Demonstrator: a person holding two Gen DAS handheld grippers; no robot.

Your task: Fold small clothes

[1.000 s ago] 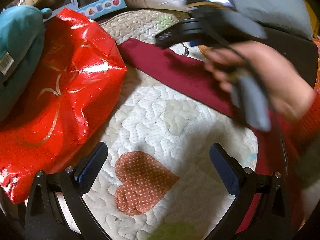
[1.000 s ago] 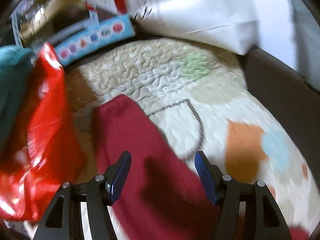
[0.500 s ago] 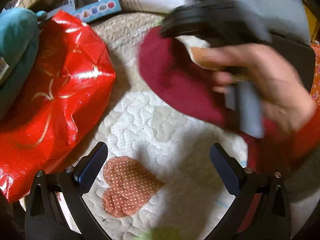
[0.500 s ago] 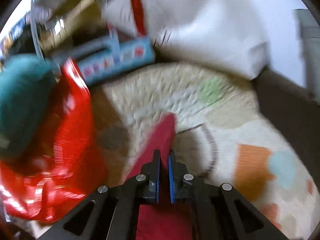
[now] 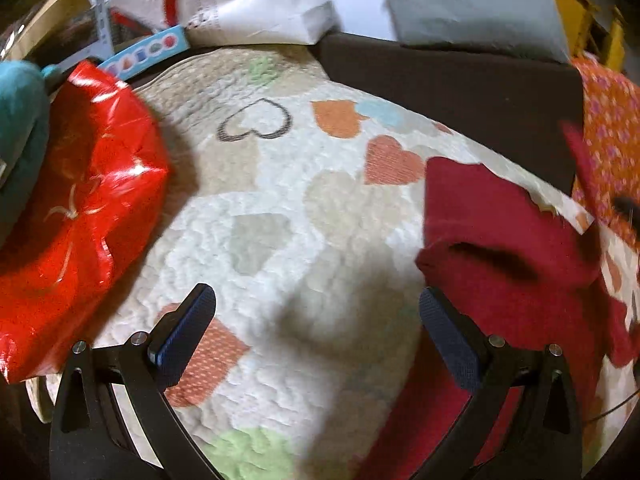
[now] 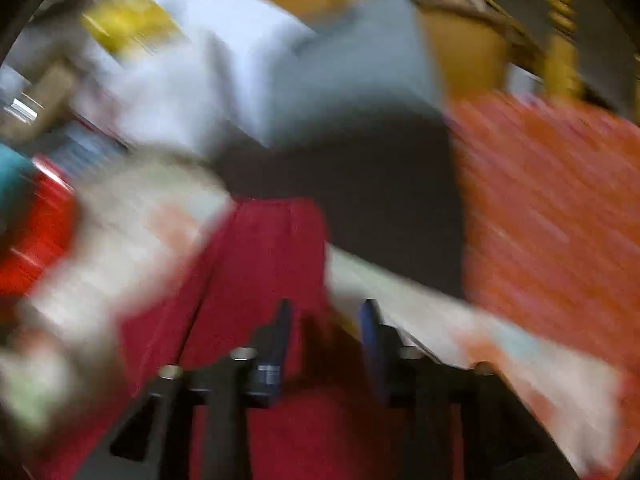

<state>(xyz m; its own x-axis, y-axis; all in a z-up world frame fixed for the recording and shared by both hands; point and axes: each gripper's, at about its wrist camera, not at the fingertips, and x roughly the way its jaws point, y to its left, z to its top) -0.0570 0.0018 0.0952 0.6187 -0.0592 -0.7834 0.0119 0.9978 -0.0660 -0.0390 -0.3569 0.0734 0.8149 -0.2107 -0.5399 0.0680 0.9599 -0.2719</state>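
A dark red garment (image 5: 492, 248) lies folded over on itself at the right side of the heart-patterned quilt (image 5: 280, 208). My left gripper (image 5: 316, 332) is open and empty above the quilt, its right finger at the garment's left edge. In the blurred right wrist view, my right gripper (image 6: 326, 320) is open with a gap between its fingers, just above the red garment (image 6: 256, 264). It holds nothing that I can see.
A shiny red bag (image 5: 76, 208) and a teal cloth (image 5: 16, 128) lie at the quilt's left. A white bag (image 5: 240, 0), a grey cushion (image 5: 472, 4) and a dark brown edge (image 5: 440, 76) stand behind. An orange flowered fabric (image 5: 608, 136) is at right.
The right gripper shut on the garment's far end, carried it over to the right, folding it, and has now opened. The right hand has left the left wrist view.
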